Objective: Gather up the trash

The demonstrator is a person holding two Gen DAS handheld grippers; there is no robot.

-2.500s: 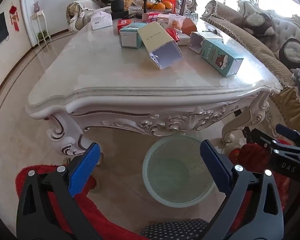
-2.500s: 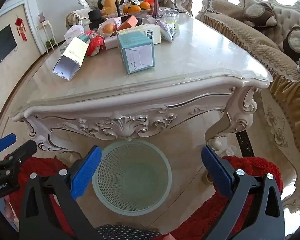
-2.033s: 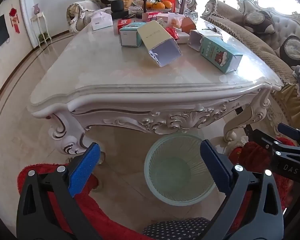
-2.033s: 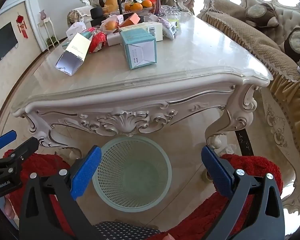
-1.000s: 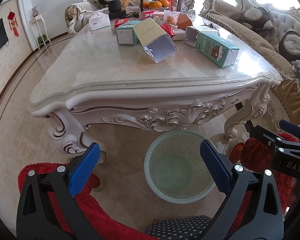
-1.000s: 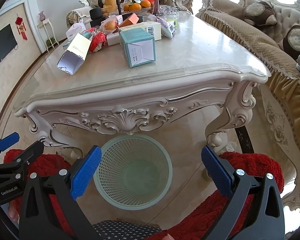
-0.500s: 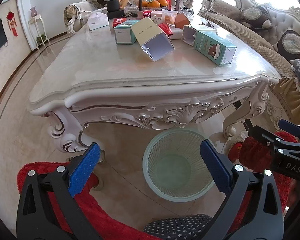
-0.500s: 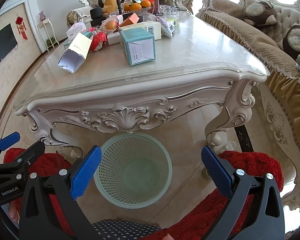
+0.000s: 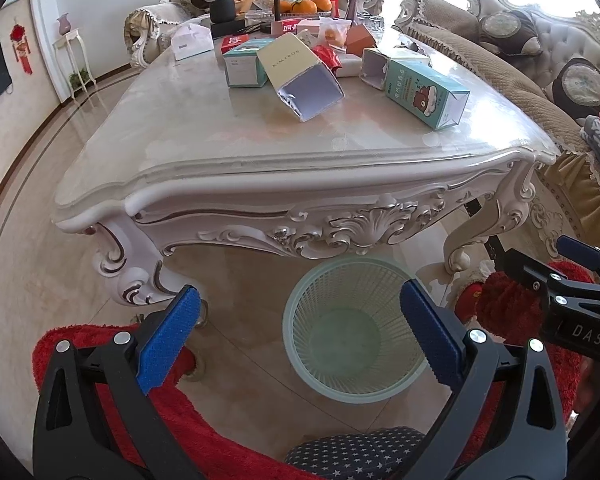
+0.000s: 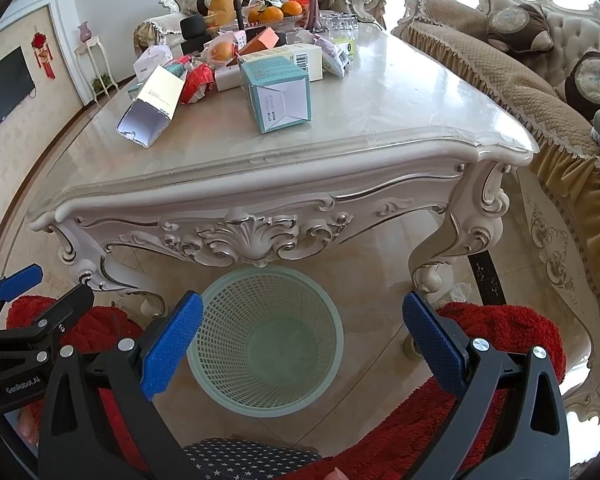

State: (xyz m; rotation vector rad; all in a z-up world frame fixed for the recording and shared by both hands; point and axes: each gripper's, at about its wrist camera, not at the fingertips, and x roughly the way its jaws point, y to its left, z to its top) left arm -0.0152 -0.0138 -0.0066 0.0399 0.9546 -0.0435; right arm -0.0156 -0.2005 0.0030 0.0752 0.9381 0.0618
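A pale green mesh waste basket (image 9: 352, 332) stands on the floor under the front edge of the ornate white table (image 9: 260, 168); it also shows in the right wrist view (image 10: 266, 340), with nothing in it. On the table lie an open cream carton (image 9: 300, 76) (image 10: 152, 108), a teal bear-print box (image 9: 426, 92) (image 10: 278, 94) and several more boxes and wrappers behind. My left gripper (image 9: 300, 336) is open and empty, low above the basket. My right gripper (image 10: 300, 340) is open and empty, also low over the basket.
A bowl of oranges (image 10: 276, 14) and a vase stand at the table's far end. A beige sofa (image 10: 520, 92) runs along the right side. A red fluffy rug (image 10: 480, 360) and a star-print cushion (image 9: 356, 456) lie below the grippers. Carved table legs (image 9: 132, 276) flank the basket.
Both views have shifted slightly: the table and basket sit a little differently in frame. Both grippers stay open and empty. Nothing on the table has moved.
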